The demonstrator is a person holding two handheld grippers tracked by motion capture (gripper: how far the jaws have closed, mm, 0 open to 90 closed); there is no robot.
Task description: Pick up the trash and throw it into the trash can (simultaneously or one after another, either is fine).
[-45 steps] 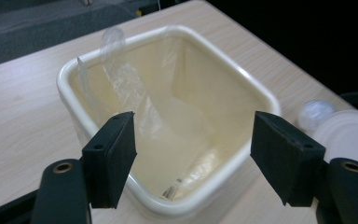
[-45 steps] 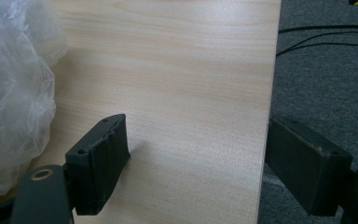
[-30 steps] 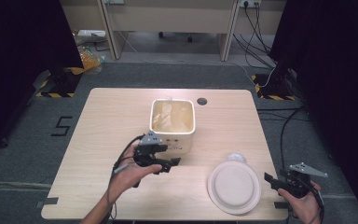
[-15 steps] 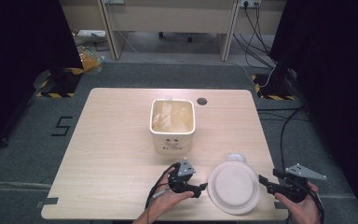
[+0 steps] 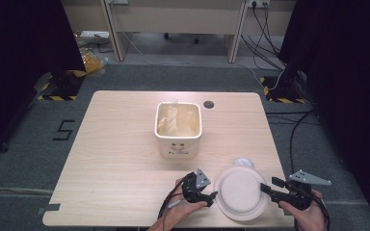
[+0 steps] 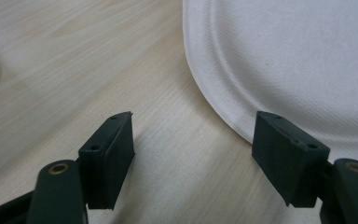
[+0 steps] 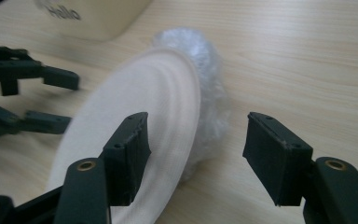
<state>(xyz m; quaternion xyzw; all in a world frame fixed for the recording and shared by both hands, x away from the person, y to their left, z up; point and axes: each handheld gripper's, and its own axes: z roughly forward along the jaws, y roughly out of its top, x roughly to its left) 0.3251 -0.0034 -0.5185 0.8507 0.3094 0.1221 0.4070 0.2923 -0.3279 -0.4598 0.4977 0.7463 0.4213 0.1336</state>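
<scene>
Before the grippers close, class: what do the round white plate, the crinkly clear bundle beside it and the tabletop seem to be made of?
Round white plate: probably pressed paper or pulp; matte, faintly fibrous, with moulded rim rings.
Crinkly clear bundle: likely thin plastic film or bubble wrap; translucent, glinting wrinkles.
Tabletop: pale wood-grain surface, perhaps laminate; even streaks, smooth low sheen.

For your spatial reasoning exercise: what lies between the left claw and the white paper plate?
Only bare table: in the left gripper view, the open left claw nearly reaches the plate rim.
</scene>
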